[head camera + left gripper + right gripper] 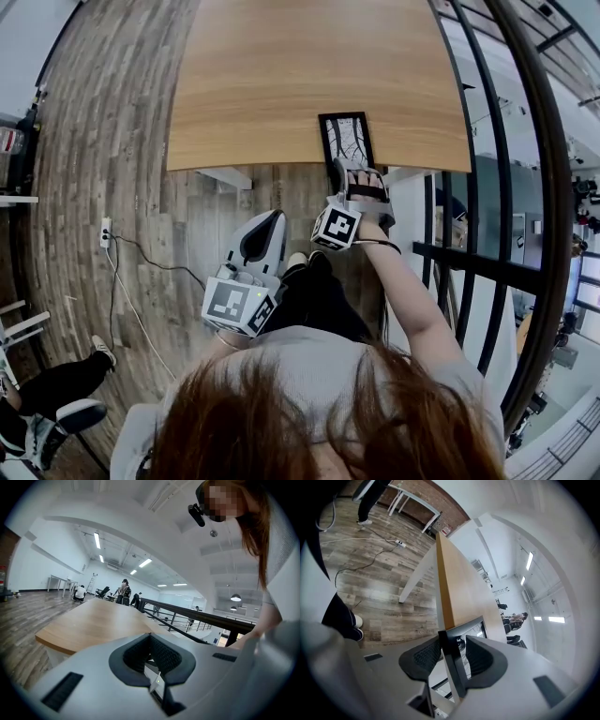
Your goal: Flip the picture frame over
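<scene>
The black picture frame (346, 141) lies picture side up at the near edge of the wooden table (281, 75), its near end sticking out past the edge. My right gripper (352, 172) is at that near end. In the right gripper view the frame's black edge (449, 663) runs between the jaws; the left pad (425, 654) is close beside it, and a gap shows before the right pad (482, 656), so my right gripper (452, 651) is open around it. My left gripper (272, 221) hangs low in front of the person, away from the table, shut and empty (150, 639).
A dark metal railing (506, 187) runs along the right of the table. A power strip with a cable (106, 232) lies on the wood floor at the left. Another person's shoes (56, 412) show at the lower left. People stand far off (124, 590).
</scene>
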A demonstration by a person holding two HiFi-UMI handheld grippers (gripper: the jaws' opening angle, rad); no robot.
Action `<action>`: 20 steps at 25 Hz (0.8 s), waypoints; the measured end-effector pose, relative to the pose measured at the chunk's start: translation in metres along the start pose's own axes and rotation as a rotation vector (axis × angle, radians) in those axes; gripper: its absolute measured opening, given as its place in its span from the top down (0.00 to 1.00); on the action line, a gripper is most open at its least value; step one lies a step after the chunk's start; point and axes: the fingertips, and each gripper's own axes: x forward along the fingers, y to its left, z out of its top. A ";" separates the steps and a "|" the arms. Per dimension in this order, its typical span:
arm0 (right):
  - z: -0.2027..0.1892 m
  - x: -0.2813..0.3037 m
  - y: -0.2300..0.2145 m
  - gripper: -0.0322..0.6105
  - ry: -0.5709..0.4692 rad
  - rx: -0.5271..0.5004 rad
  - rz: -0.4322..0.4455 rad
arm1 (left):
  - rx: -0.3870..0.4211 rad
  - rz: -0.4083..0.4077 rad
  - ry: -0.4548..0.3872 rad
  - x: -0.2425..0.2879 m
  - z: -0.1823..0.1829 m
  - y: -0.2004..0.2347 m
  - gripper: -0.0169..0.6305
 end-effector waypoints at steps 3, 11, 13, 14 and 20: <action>-0.001 0.003 0.001 0.70 0.006 0.013 0.007 | 0.002 -0.001 0.006 0.000 0.000 0.000 0.96; 0.004 -0.004 -0.002 0.56 -0.017 0.040 0.008 | 0.011 -0.001 0.016 0.000 -0.003 -0.003 0.96; 0.004 -0.008 -0.002 0.54 -0.024 0.063 0.001 | 0.031 0.001 0.020 0.001 -0.004 -0.003 0.96; 0.003 -0.011 -0.003 0.53 -0.029 0.078 -0.001 | 0.043 0.002 0.023 0.000 -0.004 -0.003 0.96; -0.001 -0.039 -0.012 0.53 -0.048 0.208 -0.029 | 0.065 0.030 0.009 -0.003 0.001 0.005 0.96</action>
